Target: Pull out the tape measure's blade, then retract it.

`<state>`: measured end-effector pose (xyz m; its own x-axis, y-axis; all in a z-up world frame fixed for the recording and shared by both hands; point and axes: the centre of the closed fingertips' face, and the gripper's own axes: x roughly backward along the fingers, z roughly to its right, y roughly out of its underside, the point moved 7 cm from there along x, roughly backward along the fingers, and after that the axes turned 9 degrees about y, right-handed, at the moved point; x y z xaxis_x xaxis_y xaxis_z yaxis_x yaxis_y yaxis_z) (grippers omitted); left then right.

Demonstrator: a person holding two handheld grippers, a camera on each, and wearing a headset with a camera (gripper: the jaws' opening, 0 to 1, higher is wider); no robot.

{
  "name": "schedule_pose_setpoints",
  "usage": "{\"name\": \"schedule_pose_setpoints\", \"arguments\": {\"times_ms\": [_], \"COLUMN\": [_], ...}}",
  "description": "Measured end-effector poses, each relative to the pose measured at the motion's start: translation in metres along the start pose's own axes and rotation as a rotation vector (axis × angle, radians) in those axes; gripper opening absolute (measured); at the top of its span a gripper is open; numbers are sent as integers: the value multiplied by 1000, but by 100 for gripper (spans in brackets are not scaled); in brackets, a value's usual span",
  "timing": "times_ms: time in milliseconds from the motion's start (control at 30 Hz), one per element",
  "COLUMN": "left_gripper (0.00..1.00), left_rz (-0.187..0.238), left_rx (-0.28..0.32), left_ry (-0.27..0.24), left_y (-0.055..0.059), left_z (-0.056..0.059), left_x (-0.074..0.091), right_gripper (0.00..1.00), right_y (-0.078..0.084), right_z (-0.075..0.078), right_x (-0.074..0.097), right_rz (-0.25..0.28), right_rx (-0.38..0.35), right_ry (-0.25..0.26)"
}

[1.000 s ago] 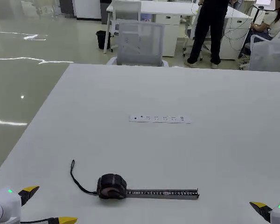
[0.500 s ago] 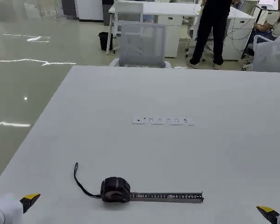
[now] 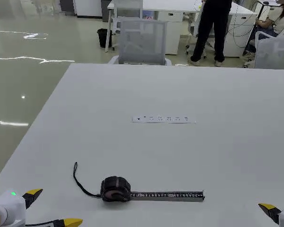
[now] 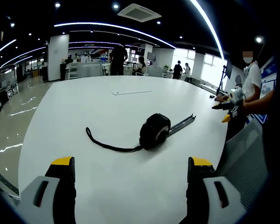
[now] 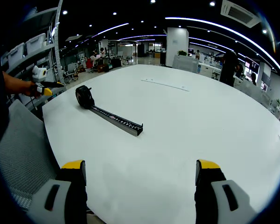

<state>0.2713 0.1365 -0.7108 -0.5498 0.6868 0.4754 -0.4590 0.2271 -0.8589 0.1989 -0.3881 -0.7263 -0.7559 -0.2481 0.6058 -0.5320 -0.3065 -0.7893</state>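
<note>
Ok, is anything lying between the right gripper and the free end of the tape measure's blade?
Nothing visible. In the right gripper view, bare white tabletop runs from the open right gripper to the tip of the extended steel blade; the black round tape measure case sits at its far end.

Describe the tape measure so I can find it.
On the big white table, look near the front edge. The tape measure is round and black, blade out one side, cord on the other; the power strip behind is flat, white.
</note>
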Motion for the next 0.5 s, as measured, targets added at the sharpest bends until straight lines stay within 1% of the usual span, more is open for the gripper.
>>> {"name": "schedule_pose_setpoints", "arguments": {"times_ms": [67,100,133,167,267,300,367,500], "left_gripper": [99,99,99,99,99,99,99,99], "left_rz": [1,8,21,31,42,49,48,32], "left_rx": [15,23,36,37,41,50,58,63], "left_ry": [-13,-19,-38,-56,-89,-101,-101,-87], "left_y": [-1,-2,-4,-7,-10,-9,-8,-5], "left_z": [1,1,2,3,7,5,6,14], "left_x": [0,-1,-1,-1,-4,-7,-11,-24], "right_gripper": [100,100,100,100,98,98,97,94], "right_y": [0,0,-1,-1,-3,-4,-6,-11], "right_z": [1,0,0,0,0,0,-1,-1], "right_x": [0,-1,-1,-2,-4,-5,-8,-14], "right_rz": [2,3,4,6,13,17,23,26], "right_rx": [4,4,9,15,19,22,30,42], "right_ry": [-2,-6,-8,-11,-13,-20,-29,-42]}}
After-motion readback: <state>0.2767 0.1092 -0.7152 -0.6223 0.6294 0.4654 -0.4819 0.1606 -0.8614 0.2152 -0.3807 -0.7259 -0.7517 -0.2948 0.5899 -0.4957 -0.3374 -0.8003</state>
